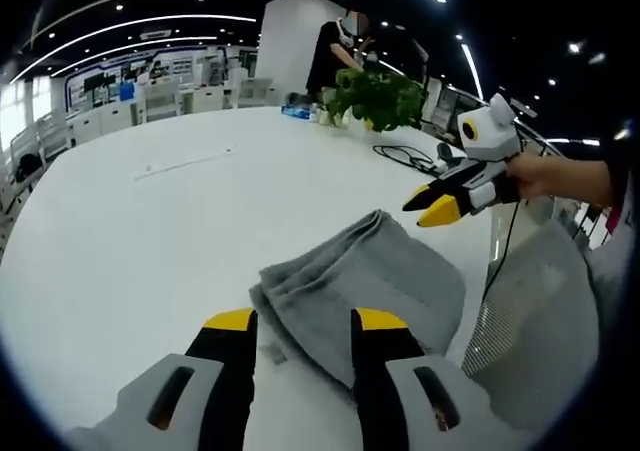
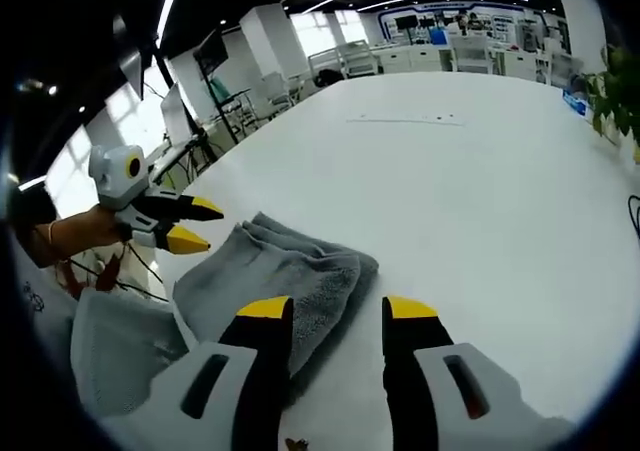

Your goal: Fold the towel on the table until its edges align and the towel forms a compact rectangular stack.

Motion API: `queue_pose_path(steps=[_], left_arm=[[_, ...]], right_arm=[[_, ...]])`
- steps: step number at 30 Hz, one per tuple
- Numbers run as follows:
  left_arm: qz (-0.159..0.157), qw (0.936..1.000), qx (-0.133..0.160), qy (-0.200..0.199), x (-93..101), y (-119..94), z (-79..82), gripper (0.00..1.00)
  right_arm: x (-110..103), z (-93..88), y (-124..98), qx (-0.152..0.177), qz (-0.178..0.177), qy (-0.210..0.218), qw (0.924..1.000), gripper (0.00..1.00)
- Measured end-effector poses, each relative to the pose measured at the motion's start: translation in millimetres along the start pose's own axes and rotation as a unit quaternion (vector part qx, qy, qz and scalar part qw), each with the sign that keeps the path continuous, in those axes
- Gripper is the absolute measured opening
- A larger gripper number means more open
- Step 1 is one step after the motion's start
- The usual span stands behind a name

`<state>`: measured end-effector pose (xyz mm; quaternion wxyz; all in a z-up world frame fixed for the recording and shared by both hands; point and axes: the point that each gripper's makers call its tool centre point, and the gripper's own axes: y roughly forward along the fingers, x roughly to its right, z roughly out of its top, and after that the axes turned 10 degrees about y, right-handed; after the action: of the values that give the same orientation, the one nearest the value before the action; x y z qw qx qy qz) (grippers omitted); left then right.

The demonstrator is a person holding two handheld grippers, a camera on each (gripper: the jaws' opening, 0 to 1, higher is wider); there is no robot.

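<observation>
A grey towel [image 1: 375, 276] lies folded into a thick, uneven stack on the white table [image 1: 150, 231], close to its near edge. My left gripper [image 1: 305, 321] hovers open over the towel's near corner, nothing pinched between its yellow tips. My right gripper [image 1: 430, 206] comes in from the right, held in the air beyond the towel. In the right gripper view the towel [image 2: 270, 271] sits left of centre, and my right gripper [image 2: 338, 309] stands open by its folded edge. There the left gripper [image 2: 190, 226] floats open at the left, above the towel's far side.
A potted plant [image 1: 378, 96] and a black cable [image 1: 405, 156] sit on the far part of the table, with a person [image 1: 335, 46] behind them. A grey mesh chair [image 1: 540, 321] stands against the table edge beside the towel. The table [image 2: 480, 191] stretches wide and white beyond.
</observation>
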<state>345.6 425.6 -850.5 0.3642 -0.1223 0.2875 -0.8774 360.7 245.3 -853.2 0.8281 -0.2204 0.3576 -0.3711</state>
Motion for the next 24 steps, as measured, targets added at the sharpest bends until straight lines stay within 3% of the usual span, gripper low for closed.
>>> queue_pose_path(steps=[6,15,18,24], left_arm=[[-0.006,0.9999,-0.011,-0.011,11.8,-4.2,-14.6,0.39],[-0.027,0.9994,-0.016,-0.016,35.1,-12.9,-21.9,0.40],[-0.026,0.9992,-0.019,-0.024,35.8,-12.3,-25.2,0.39],[0.002,0.9985,-0.022,-0.050,21.7,-7.3,-31.2,0.38]], right_arm=[[-6.3,-17.5,-3.8,-0.006,0.004,0.007,0.9999,0.35],[-18.8,-43.2,-6.8,-0.024,0.022,0.006,0.9995,0.36],[-22.5,-50.6,-6.3,-0.030,0.025,0.006,0.9992,0.36],[-22.3,-48.6,-4.9,-0.026,0.022,0.015,0.9993,0.34]])
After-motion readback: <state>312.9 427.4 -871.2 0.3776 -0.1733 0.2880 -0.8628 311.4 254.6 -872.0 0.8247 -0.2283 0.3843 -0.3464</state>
